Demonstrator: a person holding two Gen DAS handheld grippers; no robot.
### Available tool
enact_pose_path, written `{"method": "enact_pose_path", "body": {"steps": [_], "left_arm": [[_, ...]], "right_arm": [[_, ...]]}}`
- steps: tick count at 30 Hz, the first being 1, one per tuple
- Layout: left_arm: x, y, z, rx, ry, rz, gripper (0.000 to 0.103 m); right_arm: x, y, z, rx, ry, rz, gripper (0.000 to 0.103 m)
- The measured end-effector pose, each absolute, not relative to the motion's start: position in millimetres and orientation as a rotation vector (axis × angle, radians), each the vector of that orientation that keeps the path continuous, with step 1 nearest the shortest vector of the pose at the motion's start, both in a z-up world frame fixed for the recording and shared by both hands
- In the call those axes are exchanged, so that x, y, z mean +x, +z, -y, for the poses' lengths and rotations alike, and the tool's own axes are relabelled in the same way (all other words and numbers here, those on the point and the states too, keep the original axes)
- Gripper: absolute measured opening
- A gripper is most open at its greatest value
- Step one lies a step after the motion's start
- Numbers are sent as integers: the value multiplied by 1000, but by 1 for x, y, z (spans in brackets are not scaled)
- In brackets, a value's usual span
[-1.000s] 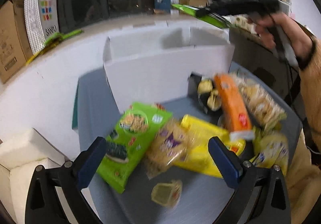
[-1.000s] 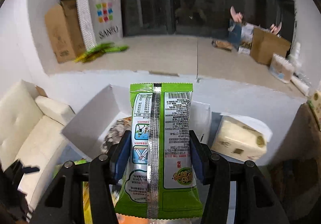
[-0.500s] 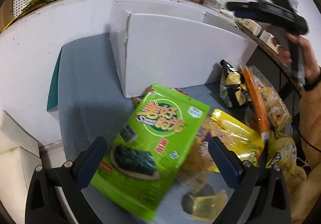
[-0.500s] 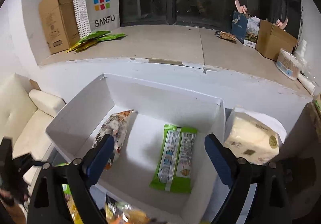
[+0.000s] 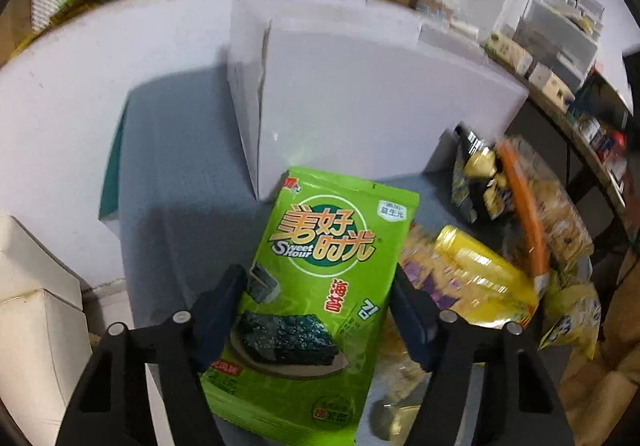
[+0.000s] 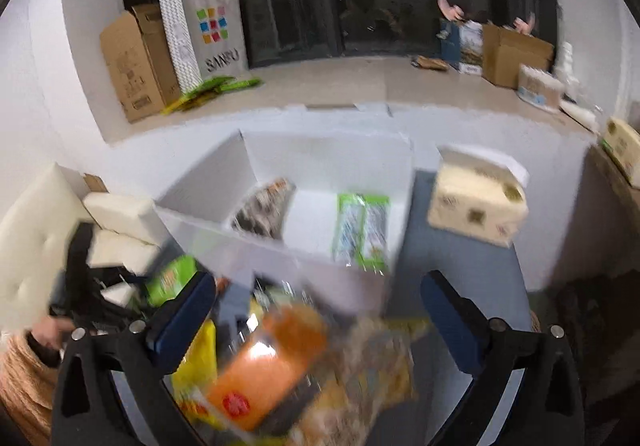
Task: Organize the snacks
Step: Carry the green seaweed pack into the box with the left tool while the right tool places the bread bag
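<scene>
Two grippers up. My left gripper (image 5: 316, 310) has just been closing and now clamps the seaweed bag (image 5: 316, 286) by its two side edges; the blue pads (image 5: 218, 310) press on the bag. It's a green bag, lower end toward the camera, top edge near the front wall of the white box (image 5: 360, 114), over the grey table (image 5: 176, 166). Right of it sits the snack pile: yellow pack (image 5: 480, 282), orange pack (image 5: 524, 206), purple-print pack partly under the yellow.

My right gripper (image 6: 320, 310) has just been opening; jaws spread wide, nothing gripped. It hangs above the blurred pile, orange pack (image 6: 268, 362) below it. Beyond, in the right wrist view, the box (image 6: 280, 246) holds a green stick pack (image 6: 362, 230) and a dark patterned bag (image 6: 262, 212). Tissue pack (image 6: 476, 202) stands just right of the box.
</scene>
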State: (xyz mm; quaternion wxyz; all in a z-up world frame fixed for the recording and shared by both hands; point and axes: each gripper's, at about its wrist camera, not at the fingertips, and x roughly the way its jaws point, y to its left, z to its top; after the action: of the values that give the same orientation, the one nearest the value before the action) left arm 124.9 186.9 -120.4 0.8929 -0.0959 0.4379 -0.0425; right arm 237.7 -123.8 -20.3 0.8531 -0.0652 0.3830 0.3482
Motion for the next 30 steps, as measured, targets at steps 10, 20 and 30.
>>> {"method": "enact_pose_path", "body": {"steps": [10,20,30], "left_arm": [[84,-36,-138,-230,-140,-635,67],[69,-11,-69,-215,-194,-548,67],[75,-18,-58,-259,-193,-570,67]], "right_arm": [[221,-90,171,-48,646,-1016,103],[230,-122,174,75,678,-1110,100],[220,-102,194,137,775,-1038,33]]}}
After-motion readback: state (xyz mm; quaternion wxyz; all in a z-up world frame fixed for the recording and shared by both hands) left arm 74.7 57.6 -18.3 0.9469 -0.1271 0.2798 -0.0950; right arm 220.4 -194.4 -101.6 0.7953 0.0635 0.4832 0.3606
